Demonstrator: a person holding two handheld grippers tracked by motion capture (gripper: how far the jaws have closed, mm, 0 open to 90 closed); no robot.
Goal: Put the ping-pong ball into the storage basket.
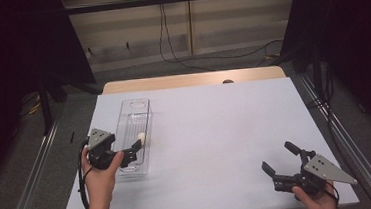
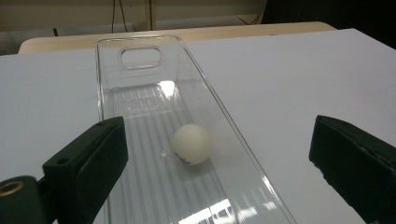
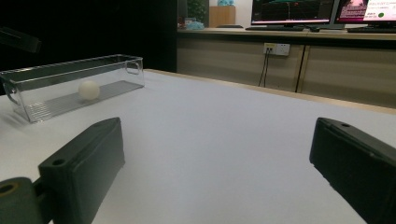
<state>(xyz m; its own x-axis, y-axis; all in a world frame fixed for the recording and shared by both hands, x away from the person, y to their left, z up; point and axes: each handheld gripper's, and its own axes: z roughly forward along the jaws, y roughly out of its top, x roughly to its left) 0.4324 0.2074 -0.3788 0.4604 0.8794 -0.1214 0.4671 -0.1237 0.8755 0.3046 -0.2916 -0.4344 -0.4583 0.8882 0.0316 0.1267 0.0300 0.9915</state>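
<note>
1 white ball (image 2: pixel 191 143) in clear tray (image 2: pixel 140 95); L gripper (image 2: pixel 219 158) released over it, R gripper (image 1: pixel 283 159) released, well apart.

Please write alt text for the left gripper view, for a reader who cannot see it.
A white ball lies inside a long clear plastic tray on a white table. The left gripper hangs open over the tray's near end, its two black jaws wide apart.
</note>
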